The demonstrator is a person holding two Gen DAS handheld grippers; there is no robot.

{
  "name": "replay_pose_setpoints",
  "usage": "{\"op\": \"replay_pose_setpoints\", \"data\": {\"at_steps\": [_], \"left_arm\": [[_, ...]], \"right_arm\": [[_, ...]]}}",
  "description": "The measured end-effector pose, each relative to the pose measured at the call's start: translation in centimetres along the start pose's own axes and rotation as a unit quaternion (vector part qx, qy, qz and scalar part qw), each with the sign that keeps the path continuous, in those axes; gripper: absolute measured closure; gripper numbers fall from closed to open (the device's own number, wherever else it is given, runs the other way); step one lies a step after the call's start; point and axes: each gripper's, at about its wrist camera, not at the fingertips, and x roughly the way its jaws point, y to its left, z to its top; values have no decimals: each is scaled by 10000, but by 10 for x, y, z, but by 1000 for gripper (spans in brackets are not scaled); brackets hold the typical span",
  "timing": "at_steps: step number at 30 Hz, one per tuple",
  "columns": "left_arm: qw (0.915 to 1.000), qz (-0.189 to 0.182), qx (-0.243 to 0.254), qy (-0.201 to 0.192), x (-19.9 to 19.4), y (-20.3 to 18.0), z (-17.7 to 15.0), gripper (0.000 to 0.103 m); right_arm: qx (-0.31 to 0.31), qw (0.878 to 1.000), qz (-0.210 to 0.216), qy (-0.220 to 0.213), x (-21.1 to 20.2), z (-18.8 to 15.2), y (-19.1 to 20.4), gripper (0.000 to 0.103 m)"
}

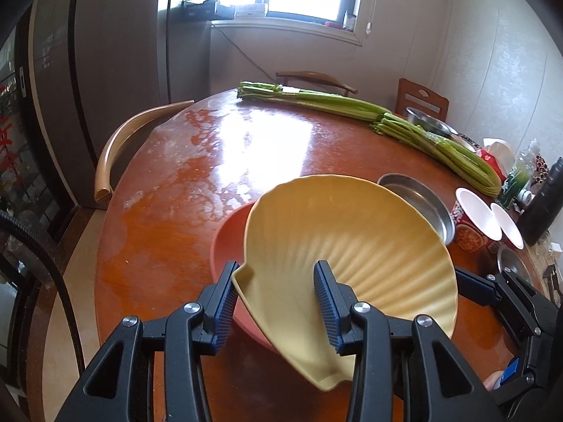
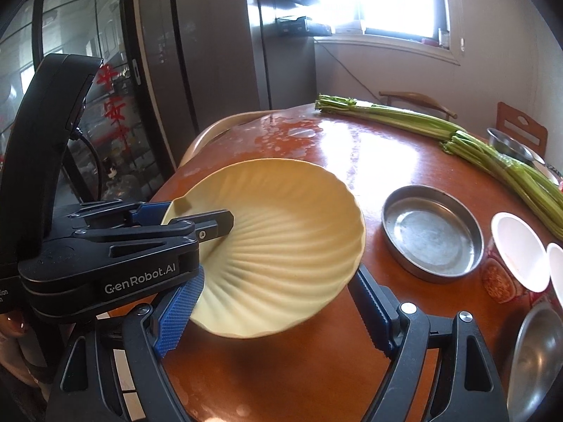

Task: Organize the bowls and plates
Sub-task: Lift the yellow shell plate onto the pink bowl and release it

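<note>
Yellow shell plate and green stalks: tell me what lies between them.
In the right wrist view, only bare, glossy table lies between the yellow shell plate and the green stalks; the round metal pan sits off to the plate's right.

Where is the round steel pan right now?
The steel pan sits on the table, right of the yellow shell plate, with the white cups on its other side.

The shell plate (image 1: 337, 239) is held above the bowl (image 1: 228, 242) on the surface (image 1: 169, 218) — a metal pan (image 1: 418, 200) lies to its right, greens (image 1: 352, 105) behind.
</note>
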Motion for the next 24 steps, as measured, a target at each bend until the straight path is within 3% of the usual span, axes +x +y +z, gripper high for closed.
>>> {"op": "replay_pose_setpoints", "data": {"at_steps": [13,24], "left_arm": [[9998,153,-8,119,27,15,3,60],[9993,359,-2,78,29,19,3,60]], "right_arm": [[93,9997,100,204,31,1,-1,18],[-59,9996,-97,261,39,-5,3,19]]}}
